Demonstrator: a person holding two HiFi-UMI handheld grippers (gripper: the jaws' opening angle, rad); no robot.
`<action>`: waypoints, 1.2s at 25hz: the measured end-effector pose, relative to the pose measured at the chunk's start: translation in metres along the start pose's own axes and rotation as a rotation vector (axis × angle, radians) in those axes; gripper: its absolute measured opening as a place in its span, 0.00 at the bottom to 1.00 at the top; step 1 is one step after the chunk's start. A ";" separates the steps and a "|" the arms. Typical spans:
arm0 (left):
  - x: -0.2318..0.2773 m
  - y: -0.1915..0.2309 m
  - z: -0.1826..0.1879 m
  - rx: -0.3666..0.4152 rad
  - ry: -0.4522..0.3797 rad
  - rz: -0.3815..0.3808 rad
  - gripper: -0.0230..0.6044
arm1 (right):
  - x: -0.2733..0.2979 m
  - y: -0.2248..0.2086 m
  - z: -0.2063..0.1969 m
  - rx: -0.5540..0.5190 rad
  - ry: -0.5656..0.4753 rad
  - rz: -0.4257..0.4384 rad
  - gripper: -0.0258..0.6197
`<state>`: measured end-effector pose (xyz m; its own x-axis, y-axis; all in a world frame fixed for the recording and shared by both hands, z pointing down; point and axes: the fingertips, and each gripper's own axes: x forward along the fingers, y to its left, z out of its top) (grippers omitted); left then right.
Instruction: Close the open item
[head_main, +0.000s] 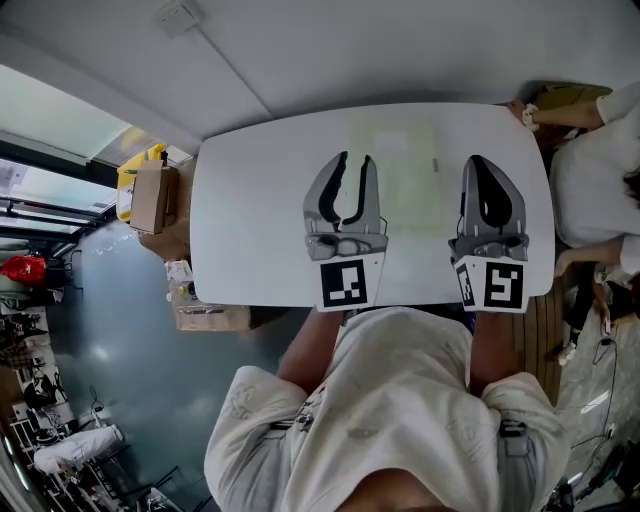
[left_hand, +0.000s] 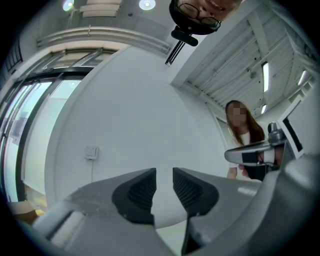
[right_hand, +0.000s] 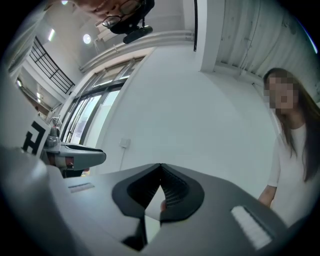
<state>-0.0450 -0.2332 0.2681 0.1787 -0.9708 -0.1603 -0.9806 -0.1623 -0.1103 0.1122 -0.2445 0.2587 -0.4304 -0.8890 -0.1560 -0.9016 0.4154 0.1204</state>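
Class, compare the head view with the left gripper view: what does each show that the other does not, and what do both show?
Only the head view: the white table seen from above, a cardboard box beside it, and the wearer's pale shirt. Only the left gripper view: ceiling lights and the head-mounted camera overhead. Both: the left hand-held gripper, jaws apart with nothing between them, the right hand-held gripper, and a second person at the right.

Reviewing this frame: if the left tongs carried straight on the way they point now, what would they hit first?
Nothing close: the left tongs stand apart and empty, aimed at the bare white wall, right of a wall switch. Distance is unclear.
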 end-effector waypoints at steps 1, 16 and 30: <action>0.000 -0.001 0.000 0.006 0.000 0.006 0.22 | -0.001 -0.001 0.000 -0.001 0.003 0.000 0.04; 0.000 -0.002 -0.006 0.026 0.029 0.055 0.06 | -0.002 -0.003 -0.009 -0.010 0.037 0.027 0.04; 0.001 -0.001 -0.006 0.045 0.034 0.065 0.04 | -0.001 -0.006 -0.014 -0.033 0.062 0.041 0.04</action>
<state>-0.0442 -0.2353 0.2735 0.1109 -0.9846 -0.1355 -0.9852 -0.0910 -0.1451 0.1182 -0.2488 0.2713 -0.4624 -0.8822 -0.0891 -0.8811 0.4459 0.1577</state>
